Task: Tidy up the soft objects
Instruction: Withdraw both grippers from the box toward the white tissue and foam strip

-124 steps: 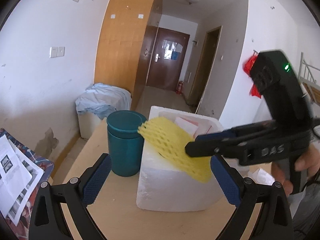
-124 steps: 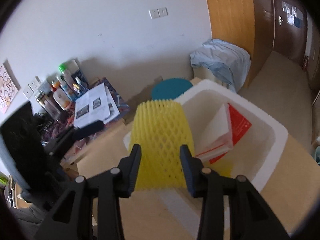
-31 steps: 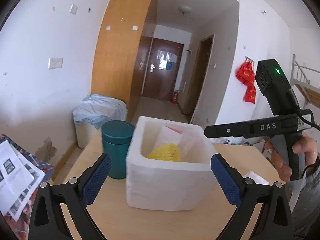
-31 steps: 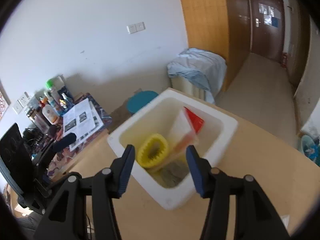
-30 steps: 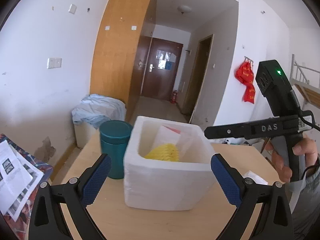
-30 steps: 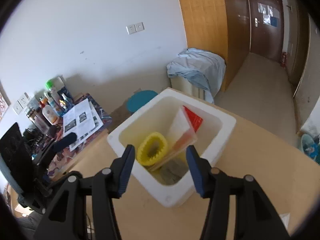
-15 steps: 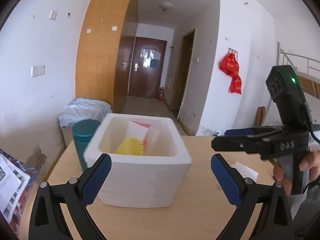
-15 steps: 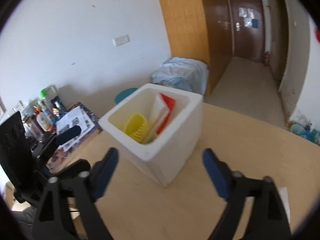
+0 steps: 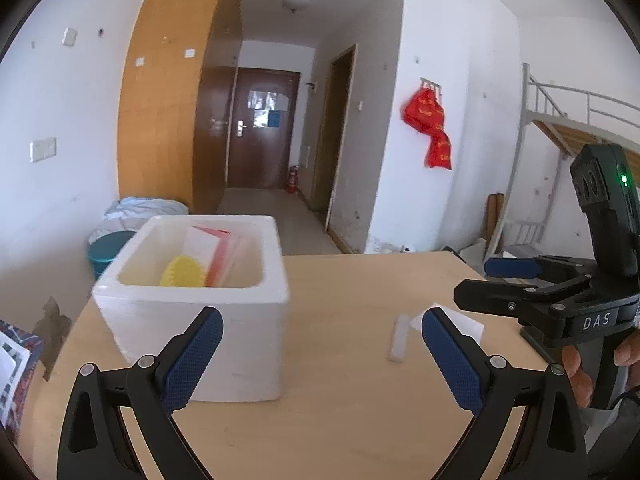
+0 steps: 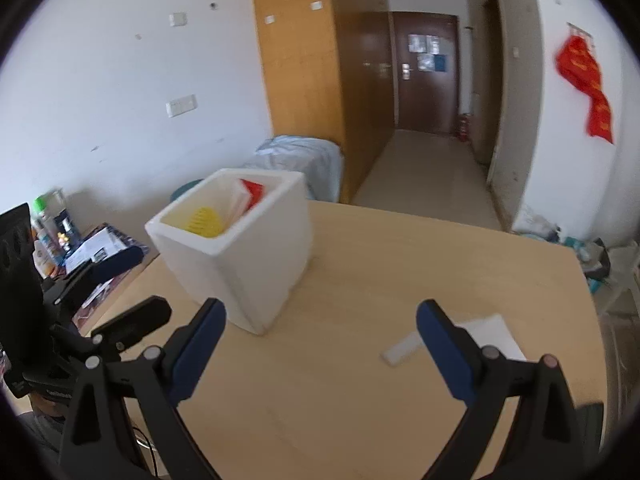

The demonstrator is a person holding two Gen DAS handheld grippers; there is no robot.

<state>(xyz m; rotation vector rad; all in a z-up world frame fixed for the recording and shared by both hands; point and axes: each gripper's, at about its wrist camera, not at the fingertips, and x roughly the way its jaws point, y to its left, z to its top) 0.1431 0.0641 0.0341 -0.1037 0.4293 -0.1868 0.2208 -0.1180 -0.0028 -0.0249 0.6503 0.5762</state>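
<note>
Right gripper: the right gripper (image 10: 320,332) was spread wide and held nothing; it hung above the wooden table (image 10: 360,400), aimed between the box and the loose white pieces.
Left gripper: the left gripper (image 9: 320,344) was likewise spread wide and empty — its blue pads (image 9: 192,356) framed the near wall of the box without touching it.
Container: a white foam box (image 10: 240,256) stood upright on the table, left of centre in both views.
Stowed items: a yellow foam net sleeve (image 9: 184,272) lay inside the box, just beside a white-and-red packet (image 9: 212,248) leaning against the inner wall.
Remaining items: a small white foam strip (image 10: 402,348) and a flat white foam sheet (image 10: 492,336) lay on the table, well apart from the box and near the right gripper's right finger.
Step in hand: judged as the interval between placements — one soft item was in the box, and both grippers were free.
Next move: likely called for lowering the right gripper over the strip or sheet, aligning the fingers across its narrow side, closing gently, then carrying it to the box opening.
Caution: the thin sheet lay flat, so a finger probably had to slide under an edge.
</note>
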